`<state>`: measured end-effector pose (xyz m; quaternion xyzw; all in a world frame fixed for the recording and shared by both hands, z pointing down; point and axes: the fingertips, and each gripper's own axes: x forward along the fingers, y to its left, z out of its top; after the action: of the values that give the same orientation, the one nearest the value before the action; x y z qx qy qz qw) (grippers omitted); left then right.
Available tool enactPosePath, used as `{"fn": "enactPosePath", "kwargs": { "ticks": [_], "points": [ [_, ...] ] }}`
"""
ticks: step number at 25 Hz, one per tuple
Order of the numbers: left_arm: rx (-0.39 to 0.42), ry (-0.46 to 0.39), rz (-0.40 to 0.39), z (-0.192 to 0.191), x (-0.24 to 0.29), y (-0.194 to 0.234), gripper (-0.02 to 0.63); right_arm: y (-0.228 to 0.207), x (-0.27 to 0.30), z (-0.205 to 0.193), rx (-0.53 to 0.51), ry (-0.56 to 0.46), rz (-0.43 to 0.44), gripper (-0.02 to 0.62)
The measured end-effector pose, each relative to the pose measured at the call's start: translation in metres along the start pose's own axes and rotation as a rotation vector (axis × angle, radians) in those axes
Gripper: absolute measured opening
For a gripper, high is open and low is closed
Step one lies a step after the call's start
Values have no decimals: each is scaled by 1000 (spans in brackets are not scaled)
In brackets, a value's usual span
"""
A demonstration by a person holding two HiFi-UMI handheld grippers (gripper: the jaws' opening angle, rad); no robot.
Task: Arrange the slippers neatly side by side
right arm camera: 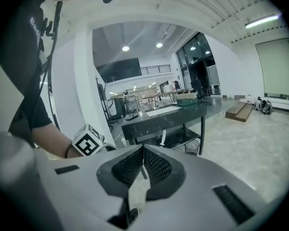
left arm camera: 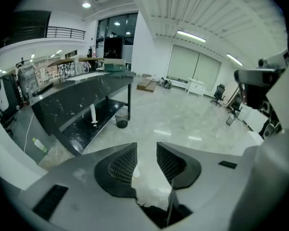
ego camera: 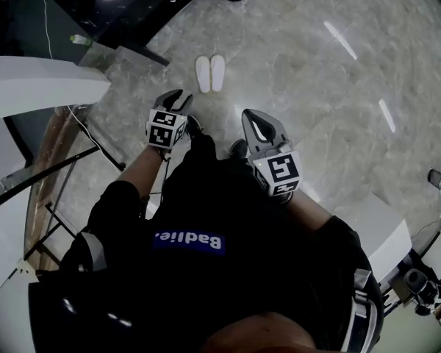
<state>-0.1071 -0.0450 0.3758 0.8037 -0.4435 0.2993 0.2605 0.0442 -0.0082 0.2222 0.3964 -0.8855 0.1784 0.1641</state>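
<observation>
Two white slippers (ego camera: 209,73) lie side by side on the marble floor, toes pointing away from me, in the head view. My left gripper (ego camera: 178,98) hovers just short of them on the left and is held well above the floor. In its own view, the left gripper (left arm camera: 147,153) has its jaws parted with nothing between them. My right gripper (ego camera: 254,120) is lower right of the pair; in its own view, the right gripper (right arm camera: 143,152) has its jaws closed tip to tip on nothing. Neither gripper touches a slipper.
A black marble-topped table (ego camera: 125,9) with a lower shelf stands beyond the slippers to the left, with a small bin (left arm camera: 121,121) beside its leg. A white curved counter (ego camera: 37,83) is on my left. White furniture (ego camera: 378,230) stands at my right.
</observation>
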Motion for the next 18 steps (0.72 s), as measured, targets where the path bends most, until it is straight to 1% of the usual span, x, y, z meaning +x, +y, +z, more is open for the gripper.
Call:
{"fn": "enactPosePath", "kwargs": {
  "ticks": [2, 5, 7, 9, 12, 15, 18],
  "points": [
    [-30, -62, -15, 22, -29, -18, 117, -1, -12, 17, -25, -27, 1, 0],
    [-46, -154, -28, 54, -64, -42, 117, -5, -27, 38, -46, -60, 4, 0],
    [-33, -214, -34, 74, -86, -61, 117, -7, -37, 54, -68, -94, 10, 0],
    [1, -269, -39, 93, -107, -82, 117, -7, -46, 69, -74, -133, 22, 0],
    [35, -350, -34, 118, -139, -111, 117, 2, -59, 87, -67, -188, 65, 0],
    [26, -437, -28, 133, -171, -139, 117, 22, -68, 90, -75, -212, 128, 0],
    [4, -507, -38, 135, -195, -165, 116, 37, -75, 82, -64, -196, 161, 0]
  ]
}}
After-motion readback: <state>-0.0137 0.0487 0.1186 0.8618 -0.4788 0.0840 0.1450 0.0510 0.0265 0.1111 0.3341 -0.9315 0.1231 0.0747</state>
